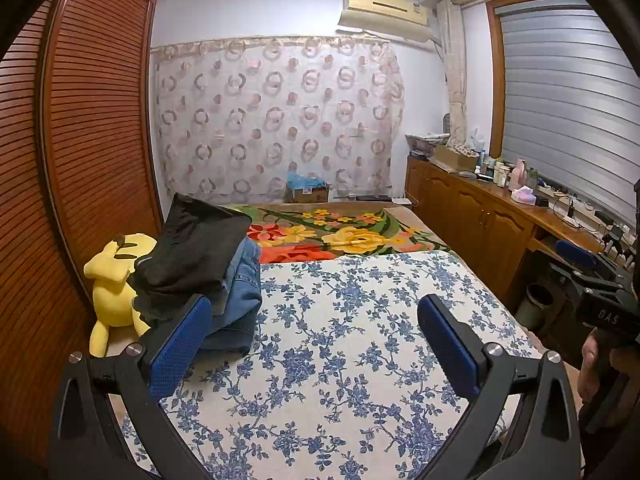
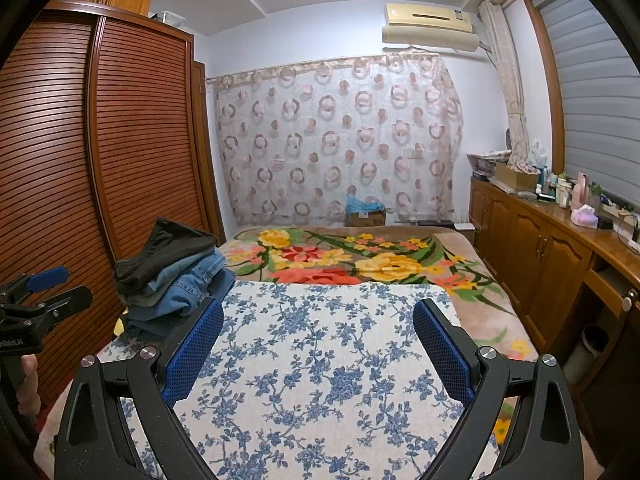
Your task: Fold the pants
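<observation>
Bedroom walls closed in on three sides: a slatted wardrobe [image 2: 96,152] on the left, a patterned curtain [image 1: 276,120] at the far end, and a wooden cabinet [image 2: 532,252] along the right. Most of the floor was taken by the bed, covered with a flowered blanket [image 2: 360,256], and over its near half lay a blue-and-white cloth [image 1: 352,340], flat and bare in the middle.

At that cloth's left edge, just beside the wardrobe, sat a pile of pants [image 1: 216,276], black ones on top of blue jeans, stacked and seemingly folded. A yellow plush toy [image 1: 114,284] was wedged between pile and wardrobe. No unfolded pair showed anywhere, so either the work was finished or the next pair was out of view.

Both tools hung over the cloth, well apart. The left gripper [image 1: 316,340] and the right gripper [image 2: 318,344] each had jaws spread wide, holding nothing. Open room lay ahead and to the right; the left side was tight.
</observation>
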{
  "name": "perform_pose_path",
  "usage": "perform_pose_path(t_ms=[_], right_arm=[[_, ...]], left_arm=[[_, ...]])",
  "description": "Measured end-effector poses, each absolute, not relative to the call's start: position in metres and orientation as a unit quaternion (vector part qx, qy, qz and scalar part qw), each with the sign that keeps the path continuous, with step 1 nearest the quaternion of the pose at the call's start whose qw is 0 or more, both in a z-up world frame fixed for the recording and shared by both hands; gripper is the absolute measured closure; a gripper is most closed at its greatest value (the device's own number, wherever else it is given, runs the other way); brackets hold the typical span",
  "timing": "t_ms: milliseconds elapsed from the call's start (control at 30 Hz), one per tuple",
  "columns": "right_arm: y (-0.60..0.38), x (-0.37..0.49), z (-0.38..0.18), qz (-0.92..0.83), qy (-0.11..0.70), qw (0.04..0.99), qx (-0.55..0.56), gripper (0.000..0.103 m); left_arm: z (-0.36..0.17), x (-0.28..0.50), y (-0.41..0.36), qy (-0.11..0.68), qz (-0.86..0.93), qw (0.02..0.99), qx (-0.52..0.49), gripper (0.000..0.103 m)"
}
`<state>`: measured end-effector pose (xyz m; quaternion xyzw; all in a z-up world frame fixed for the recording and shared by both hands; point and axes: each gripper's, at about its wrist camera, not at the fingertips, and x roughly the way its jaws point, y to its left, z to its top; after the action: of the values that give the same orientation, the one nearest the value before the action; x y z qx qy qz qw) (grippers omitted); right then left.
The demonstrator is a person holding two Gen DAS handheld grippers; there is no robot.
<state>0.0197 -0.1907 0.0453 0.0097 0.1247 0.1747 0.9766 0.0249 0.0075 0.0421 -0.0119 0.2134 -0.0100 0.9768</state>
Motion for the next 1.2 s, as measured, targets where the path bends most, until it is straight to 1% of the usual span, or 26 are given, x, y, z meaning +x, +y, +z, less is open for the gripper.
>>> perform_pose_path(t_ms=[1200], right_arm=[[-0.1896, 0.0196, 0.043, 0.171, 0.124, 0.977, 0.01, 0.007]], left_arm=[[0.0409, 0.0238, 0.0083, 0.212, -0.01, 0.977, -0.012, 0.0]])
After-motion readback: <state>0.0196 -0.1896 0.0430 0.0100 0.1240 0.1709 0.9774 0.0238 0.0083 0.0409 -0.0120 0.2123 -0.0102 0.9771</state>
